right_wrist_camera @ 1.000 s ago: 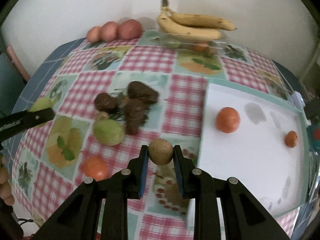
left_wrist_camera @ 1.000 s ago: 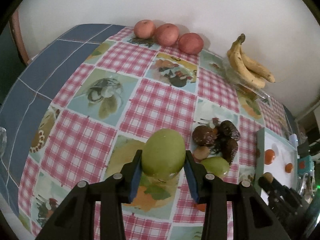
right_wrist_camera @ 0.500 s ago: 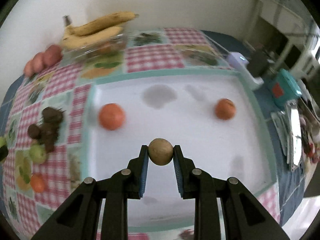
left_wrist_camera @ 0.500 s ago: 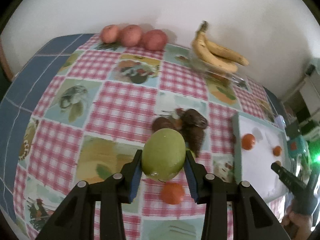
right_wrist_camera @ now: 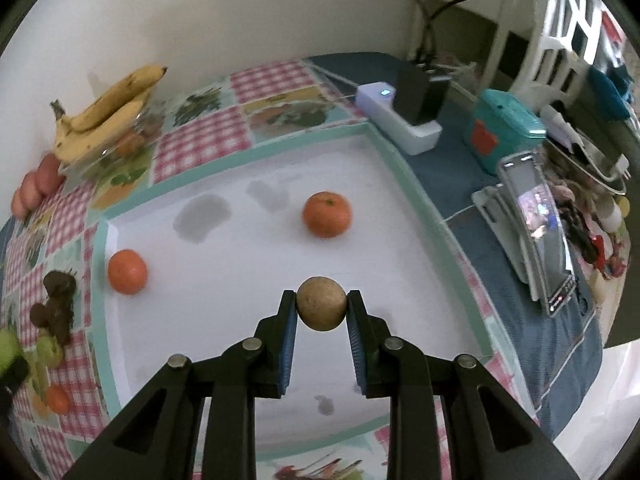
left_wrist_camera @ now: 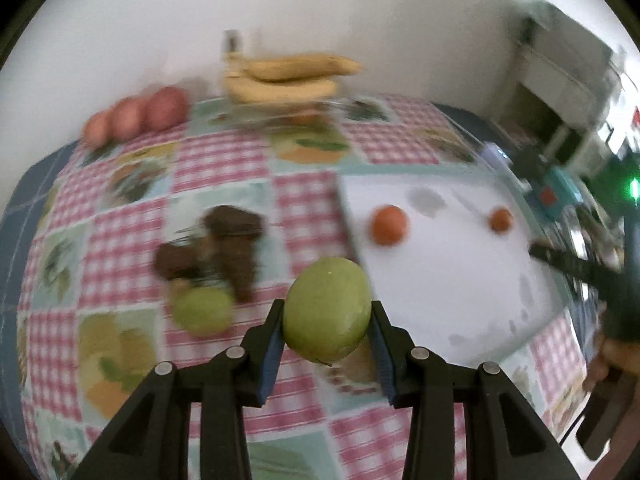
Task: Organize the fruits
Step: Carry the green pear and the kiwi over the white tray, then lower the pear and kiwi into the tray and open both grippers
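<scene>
My left gripper (left_wrist_camera: 326,312) is shut on a large green fruit (left_wrist_camera: 327,308), held above the checked tablecloth at the left edge of the white tray (left_wrist_camera: 440,280). My right gripper (right_wrist_camera: 322,310) is shut on a small round brown fruit (right_wrist_camera: 321,309), held over the white tray (right_wrist_camera: 248,312). Two oranges lie on the tray (right_wrist_camera: 327,214) (right_wrist_camera: 127,272). A second green fruit (left_wrist_camera: 204,311) and a pile of dark brown fruits (left_wrist_camera: 224,248) lie on the cloth left of the tray. The right gripper's arm (left_wrist_camera: 576,268) shows at the tray's right side.
Bananas (left_wrist_camera: 288,76) on a clear dish and three red apples (left_wrist_camera: 136,116) stand by the back wall. An orange (right_wrist_camera: 58,399) lies on the cloth. A white power strip (right_wrist_camera: 400,120), a teal box (right_wrist_camera: 508,132) and a phone on a stand (right_wrist_camera: 536,232) sit right of the tray.
My left gripper has swung right with the green fruit, toward the tray's left edge. My right gripper has moved further over the tray with the brown fruit, turning toward its right side.
</scene>
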